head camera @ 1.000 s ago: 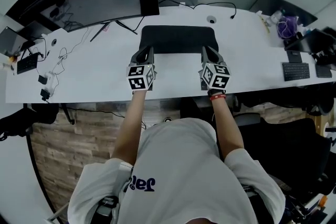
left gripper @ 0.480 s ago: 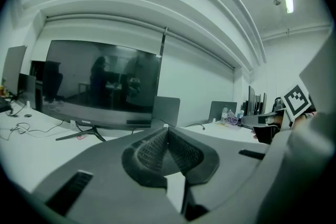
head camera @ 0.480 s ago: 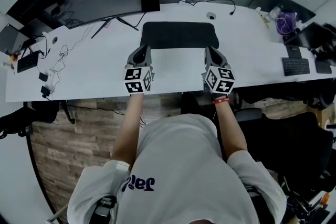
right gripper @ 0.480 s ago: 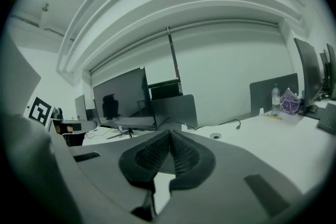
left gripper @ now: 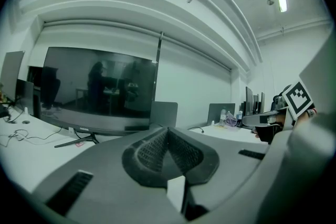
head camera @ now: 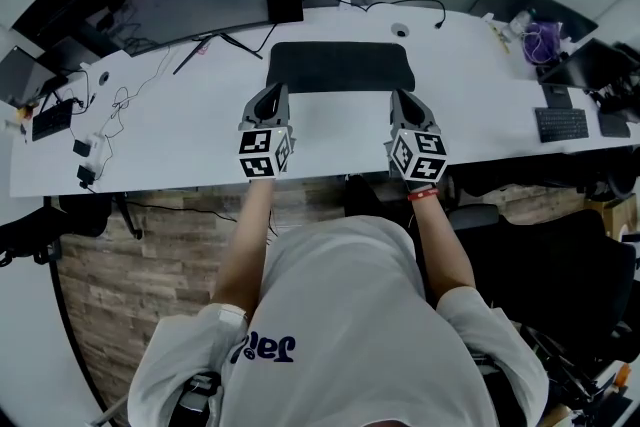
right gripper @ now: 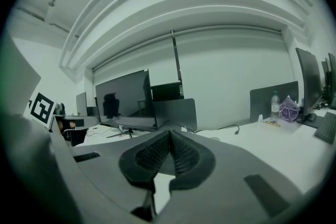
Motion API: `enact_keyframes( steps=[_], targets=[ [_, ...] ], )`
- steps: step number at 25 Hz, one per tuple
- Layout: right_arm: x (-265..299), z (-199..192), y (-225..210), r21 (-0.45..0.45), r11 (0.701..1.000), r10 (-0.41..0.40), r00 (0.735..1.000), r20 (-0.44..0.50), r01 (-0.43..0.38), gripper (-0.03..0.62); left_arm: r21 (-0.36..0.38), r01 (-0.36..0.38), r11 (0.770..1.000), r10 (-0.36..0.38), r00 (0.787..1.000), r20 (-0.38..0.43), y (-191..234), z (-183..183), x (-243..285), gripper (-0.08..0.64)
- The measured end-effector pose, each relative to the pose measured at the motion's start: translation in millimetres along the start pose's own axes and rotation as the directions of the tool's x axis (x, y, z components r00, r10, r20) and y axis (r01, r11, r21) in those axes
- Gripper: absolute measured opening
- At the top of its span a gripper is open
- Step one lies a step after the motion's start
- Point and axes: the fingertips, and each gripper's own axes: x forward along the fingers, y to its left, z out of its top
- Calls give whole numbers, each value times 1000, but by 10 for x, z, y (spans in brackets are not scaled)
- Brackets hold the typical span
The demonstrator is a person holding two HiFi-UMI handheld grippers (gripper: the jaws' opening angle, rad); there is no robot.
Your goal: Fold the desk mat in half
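Desk mat [head camera: 340, 67] flat; arms [head camera: 250, 235] outstretched, left claw [head camera: 274, 92], right claw [head camera: 401, 95] closed empty beside near corners.

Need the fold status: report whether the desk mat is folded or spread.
Cannot tell: the desk mat lies flat as one dark rectangle on the desk, no flap raised; layers don't show.

The desk mat [head camera: 340, 67] is a dark rectangle with rounded corners. It lies flat on the white worktop [head camera: 180, 135], toward its far edge.

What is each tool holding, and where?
Cannot be told: left tool and right tool are shut at near corners of the desk mat, but no view shows it pinched.
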Motion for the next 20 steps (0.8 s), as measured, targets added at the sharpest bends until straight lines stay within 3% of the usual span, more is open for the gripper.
enact_keyframes(
  steps=[8,14,17,19,20],
  targets=[
    [11,10,-20,1,1000,-1,1000,-5,1,14,-3,24,1000,-24,1000,-1,-29,-1,87,20],
    [28,-109,-8,-33,999,31,998,-58,-33,15,-14,44,999,-45,998,-33,-69,-166,185,20],
    [34,-222,15,-42,997,61,994,-93,-65,15,81,64,995,-50,986,-161,-70,-477,259,20],
    [45,-329,20,-60,993,90,987,-131,-98,15,185,103,977,-39,946,-322,-11,-880,249,21],
    [55,-387,19,-71,990,112,982,-153,-124,15,227,125,966,-21,910,-413,64,-1131,221,21]
  ],
)
